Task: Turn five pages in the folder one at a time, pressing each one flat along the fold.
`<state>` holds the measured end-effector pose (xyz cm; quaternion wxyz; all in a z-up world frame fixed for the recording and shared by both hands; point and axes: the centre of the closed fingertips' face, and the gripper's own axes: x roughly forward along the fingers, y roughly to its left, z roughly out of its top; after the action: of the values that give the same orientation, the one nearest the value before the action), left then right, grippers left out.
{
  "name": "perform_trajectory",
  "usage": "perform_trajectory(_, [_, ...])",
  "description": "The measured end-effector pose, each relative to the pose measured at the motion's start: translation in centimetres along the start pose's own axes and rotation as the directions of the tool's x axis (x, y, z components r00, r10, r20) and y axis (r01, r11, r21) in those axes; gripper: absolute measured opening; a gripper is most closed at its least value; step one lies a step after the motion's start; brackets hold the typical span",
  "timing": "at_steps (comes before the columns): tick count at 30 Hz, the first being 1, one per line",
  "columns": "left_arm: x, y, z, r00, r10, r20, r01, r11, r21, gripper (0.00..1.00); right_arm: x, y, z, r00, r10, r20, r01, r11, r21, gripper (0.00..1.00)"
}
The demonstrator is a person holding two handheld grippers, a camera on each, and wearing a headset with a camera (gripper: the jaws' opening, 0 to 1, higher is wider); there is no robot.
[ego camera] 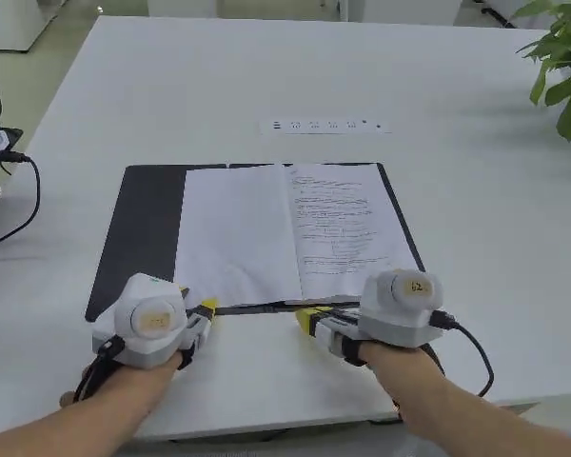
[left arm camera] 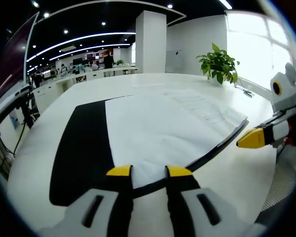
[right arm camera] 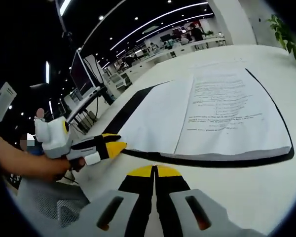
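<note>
A black folder (ego camera: 138, 228) lies open on the white table, a blank page (ego camera: 233, 233) on its left and a printed page (ego camera: 347, 224) on its right. My left gripper (ego camera: 206, 307) hovers at the folder's near edge, below the blank page. Its yellow-tipped jaws (left arm camera: 149, 172) stand a little apart, open, with nothing between them. My right gripper (ego camera: 305, 319) rests on the table just in front of the folder, below the fold, pointing left. Its jaws (right arm camera: 154, 171) are shut together on nothing. Each gripper appears in the other's view: the right gripper (left arm camera: 256, 138), the left gripper (right arm camera: 108, 143).
A white power strip (ego camera: 324, 125) lies on the table beyond the folder. A potted plant (ego camera: 561, 57) stands at the far right corner. A black cable (ego camera: 24, 190) runs off the table's left edge. Bare table (ego camera: 266, 371) lies between the grippers and the front edge.
</note>
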<state>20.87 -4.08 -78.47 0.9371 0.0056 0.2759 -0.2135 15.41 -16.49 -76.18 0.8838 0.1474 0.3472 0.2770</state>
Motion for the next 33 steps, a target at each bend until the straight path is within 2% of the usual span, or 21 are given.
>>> perform_trajectory(2, [-0.3,-0.2,-0.1,0.9989,-0.019,-0.043,0.017,0.999,-0.045,0.30,-0.8,0.9,0.7,0.9996,0.022,0.018,-0.022,1.000,0.008,0.00])
perform_trajectory(3, [-0.4,-0.1,-0.1,0.9979,-0.017,-0.062,0.014,0.999,-0.048,0.30,-1.2,1.2,0.9,0.9994,0.028,0.021,-0.028,0.999,0.018,0.00])
perform_trajectory(4, [-0.7,-0.2,0.4,0.9981,-0.025,-0.056,0.023,0.999,-0.050,0.29,-1.8,1.5,1.1,0.9996,0.026,0.012,-0.027,0.999,0.034,0.00])
perform_trajectory(6, [-1.6,-0.7,1.7,0.9989,-0.045,-0.013,0.044,0.997,-0.063,0.26,-2.9,2.0,2.1,0.9985,0.033,0.043,-0.035,0.998,0.043,0.00])
perform_trajectory(8, [-2.7,-1.2,2.7,0.9986,-0.053,0.001,0.053,0.994,-0.098,0.27,-4.2,2.1,2.7,0.9985,0.017,0.053,-0.019,0.999,0.034,0.00])
perform_trajectory(11, [-4.4,-1.5,4.3,0.9977,-0.052,0.044,0.057,0.989,-0.136,0.30,-6.1,1.6,4.0,0.9946,-0.023,0.101,0.023,1.000,0.001,0.00])
perform_trajectory(14, [-6.8,-1.7,5.2,0.9980,-0.040,0.048,0.047,0.988,-0.148,0.31,-8.7,-0.2,5.3,0.9812,-0.116,0.155,0.119,0.993,-0.010,0.00])
perform_trajectory(15, [-7.3,-1.6,5.4,0.9977,-0.030,0.061,0.039,0.986,-0.160,0.30,-9.0,-0.4,5.4,0.9796,-0.122,0.159,0.126,0.992,-0.013,0.00])
perform_trajectory(17, [-8.4,-1.4,5.8,0.9972,-0.014,0.074,0.027,0.983,-0.180,0.31,-10.7,-1.6,5.6,0.9682,-0.178,0.176,0.180,0.984,0.004,0.01])
perform_trajectory(18, [-8.9,-1.4,5.8,0.9972,-0.008,0.075,0.022,0.983,-0.185,0.31,-11.7,-2.5,6.0,0.9568,-0.208,0.203,0.212,0.977,0.004,0.03])
perform_trajectory(20, [-10.1,-1.0,5.9,0.9972,0.023,0.072,-0.008,0.979,-0.202,0.38,-13.2,-3.6,6.1,0.9439,-0.248,0.218,0.250,0.968,0.020,0.12])
perform_trajectory(21, [-10.8,-0.8,6.1,0.9960,0.036,0.082,-0.018,0.978,-0.206,0.41,-13.7,-3.9,6.1,0.9423,-0.255,0.217,0.256,0.966,0.023,0.17])
perform_trajectory(22, [-11.2,-0.7,6.2,0.9958,0.043,0.080,-0.025,0.979,-0.203,0.46,-14.4,-4.5,6.4,0.9335,-0.273,0.232,0.277,0.961,0.018,0.21])
perform_trajectory(25, [-12.7,-0.2,6.9,0.9920,0.083,0.096,-0.061,0.976,-0.210,0.54,-16.0,-5.2,7.0,0.9180,-0.302,0.257,0.303,0.952,0.038,0.33])
perform_trajectory(27, [-13.5,-0.3,7.3,0.9909,0.083,0.106,-0.060,0.978,-0.200,0.58,-16.8,-5.4,7.6,0.9076,-0.309,0.285,0.313,0.949,0.031,0.37])
perform_trajectory(29, [-14.1,-0.4,7.5,0.9905,0.082,0.110,-0.062,0.982,-0.178,0.61,-17.3,-5.5,7.8,0.9039,-0.317,0.287,0.327,0.945,0.013,0.40])
perform_trajectory(32, [-14.6,-0.5,7.4,0.9913,0.084,0.102,-0.068,0.987,-0.149,0.72,-17.7,-5.8,8.1,0.9008,-0.319,0.294,0.343,0.939,-0.031,0.50])
perform_trajectory(33, [-14.7,-0.4,7.4,0.9913,0.085,0.101,-0.070,0.986,-0.148,0.78,-17.7,-5.8,8.0,0.9054,-0.313,0.287,0.342,0.938,-0.055,0.53])
